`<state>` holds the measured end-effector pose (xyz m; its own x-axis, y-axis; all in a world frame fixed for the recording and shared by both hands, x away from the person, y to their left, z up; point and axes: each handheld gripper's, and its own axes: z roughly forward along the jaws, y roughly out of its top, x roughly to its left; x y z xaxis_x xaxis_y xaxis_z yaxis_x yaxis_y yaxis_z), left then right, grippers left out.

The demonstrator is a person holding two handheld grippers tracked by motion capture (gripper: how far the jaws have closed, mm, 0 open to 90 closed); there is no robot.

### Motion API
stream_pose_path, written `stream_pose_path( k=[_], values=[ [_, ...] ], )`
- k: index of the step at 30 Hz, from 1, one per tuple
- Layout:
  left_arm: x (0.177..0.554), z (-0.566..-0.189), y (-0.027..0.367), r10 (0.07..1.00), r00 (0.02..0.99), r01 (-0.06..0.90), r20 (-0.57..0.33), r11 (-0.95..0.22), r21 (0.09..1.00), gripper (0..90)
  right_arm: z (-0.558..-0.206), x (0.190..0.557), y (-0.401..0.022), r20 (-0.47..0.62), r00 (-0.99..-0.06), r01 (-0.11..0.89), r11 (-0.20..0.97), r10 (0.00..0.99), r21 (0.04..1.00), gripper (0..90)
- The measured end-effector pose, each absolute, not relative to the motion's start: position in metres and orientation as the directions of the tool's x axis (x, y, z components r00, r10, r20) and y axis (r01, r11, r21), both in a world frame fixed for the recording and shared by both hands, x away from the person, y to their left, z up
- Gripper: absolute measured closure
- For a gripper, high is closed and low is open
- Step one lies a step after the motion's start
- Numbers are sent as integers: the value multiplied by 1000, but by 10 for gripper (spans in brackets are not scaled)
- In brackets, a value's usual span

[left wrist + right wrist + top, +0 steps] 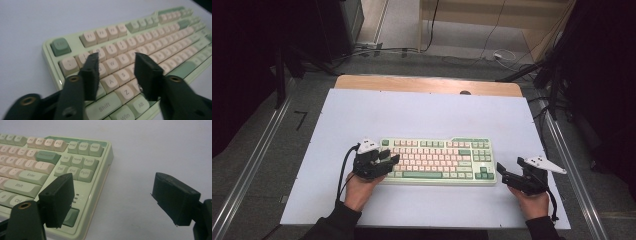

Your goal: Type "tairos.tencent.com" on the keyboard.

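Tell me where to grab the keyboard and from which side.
Probably by its short ends. The keyboard lies flat, long and thin, so come in level from each side: left gripper onto the left edge, right gripper onto the right edge, where its open jaws already straddle the corner.

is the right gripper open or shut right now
Open. In the right gripper view, the right gripper shows its two black jaws standing wide apart with bare table between them, beside the keyboard's right end.

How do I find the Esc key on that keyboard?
Look at the pale green keyboard lying on the white table sheet. Go to its far left corner, just beyond the left gripper. The Esc key sits there alone with a gap beside it, and it is darker green, while the F keys next along are cream.
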<state>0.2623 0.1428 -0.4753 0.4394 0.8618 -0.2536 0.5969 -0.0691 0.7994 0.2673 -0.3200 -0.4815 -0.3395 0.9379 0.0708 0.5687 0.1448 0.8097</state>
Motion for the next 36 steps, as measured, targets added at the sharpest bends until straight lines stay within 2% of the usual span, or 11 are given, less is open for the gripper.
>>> stream_pose_path(
  k=[3, 8, 20, 31, 36],
  values=[
    [262, -474, 148, 868, 425, 580, -257, -43, 813, 370, -481, 267, -320, 71, -340, 568, 145, 938, 810, 162],
    [259, -477, 156, 901, 367, 563, -232, -17, 826, 326, -481, 267, -319, 75, -342, 565, 142, 937, 813, 165],
    [252, -486, 174, 924, 305, 566, -231, 19, 825, 326, -476, 270, -307, 76, -384, 542, 159, 920, 825, 216],
    [252, -489, 171, 926, 308, 569, -218, 5, 822, 328, -467, 275, -274, 67, -485, 505, 217, 872, 835, 369],
    [252, -489, 171, 924, 312, 570, -223, 6, 821, 344, -465, 283, -256, 104, -530, 514, 221, 841, 828, 464]
  ],
)
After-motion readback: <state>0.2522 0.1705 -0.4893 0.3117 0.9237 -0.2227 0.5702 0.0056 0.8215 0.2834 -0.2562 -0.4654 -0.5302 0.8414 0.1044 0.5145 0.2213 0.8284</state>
